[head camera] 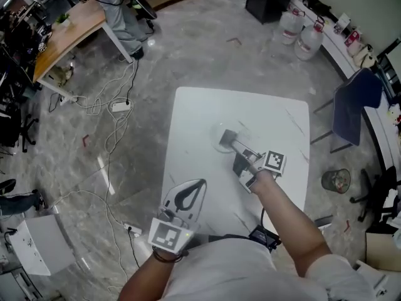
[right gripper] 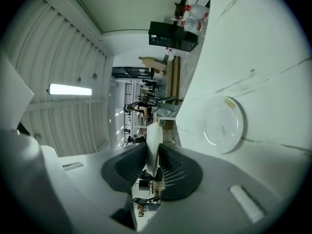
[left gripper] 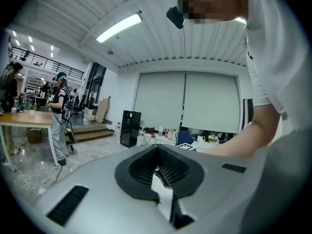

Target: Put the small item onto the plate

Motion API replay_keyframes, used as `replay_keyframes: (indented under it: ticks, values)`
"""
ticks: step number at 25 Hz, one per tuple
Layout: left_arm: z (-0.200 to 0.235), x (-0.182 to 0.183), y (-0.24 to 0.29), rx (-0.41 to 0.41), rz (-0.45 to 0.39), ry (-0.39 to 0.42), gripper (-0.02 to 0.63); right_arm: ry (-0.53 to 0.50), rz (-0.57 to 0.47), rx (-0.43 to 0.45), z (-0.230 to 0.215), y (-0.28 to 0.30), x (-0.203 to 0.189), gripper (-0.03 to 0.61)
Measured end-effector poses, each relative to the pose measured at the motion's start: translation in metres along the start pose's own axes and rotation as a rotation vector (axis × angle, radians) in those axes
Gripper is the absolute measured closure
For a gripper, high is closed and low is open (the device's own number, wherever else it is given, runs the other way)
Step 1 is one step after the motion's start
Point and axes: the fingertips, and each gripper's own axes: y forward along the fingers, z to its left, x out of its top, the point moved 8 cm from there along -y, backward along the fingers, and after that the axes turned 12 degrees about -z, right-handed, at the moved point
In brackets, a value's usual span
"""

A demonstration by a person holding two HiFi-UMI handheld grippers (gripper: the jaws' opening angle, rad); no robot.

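Two dark ribbed jaws of the right gripper (right gripper: 153,151) press from either side on a small thin white flat item (right gripper: 153,133), so we read this grip as narrow and closed on it. We see the item edge-on as a plain pale slab with no markings we can make out. Its lower part is sandwiched between the pads and its free end sticks out past the fingertips. Its long axis runs along the jaws, pointing forward out of them, and the item is held clear of the tabletop.

Just beside the jaws, off to one side, lies the round white plate (right gripper: 222,126), flat on the white square table (head camera: 200,111) and apart from the item. It bears a small yellow sticker near its rim.

Nearer to us, the left gripper (left gripper: 157,152) has its jaw tips together with nothing between them.
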Motion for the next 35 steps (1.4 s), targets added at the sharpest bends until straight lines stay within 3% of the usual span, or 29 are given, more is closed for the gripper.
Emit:
replay_keyframes:
  ticks: [6,17,28,35]
  values:
    - [0.016,-0.019,0.019,0.007,0.01,-0.013,0.607,0.049,0.009,-0.03,-0.049,0.039,0.006,0.497]
    - [0.034,-0.042,0.037,0.032,0.026,-0.005,0.607,0.022,0.002,-0.125,-0.113,0.068,0.022,0.497]
    - [0.055,-0.071,0.094,0.023,-0.017,-0.025,0.607,0.018,0.025,-0.158,-0.131,0.074,0.024,0.499]
    - [0.054,-0.076,0.107,0.007,-0.026,-0.024,0.607,0.042,0.067,-0.23,-0.131,0.078,0.022,0.495]
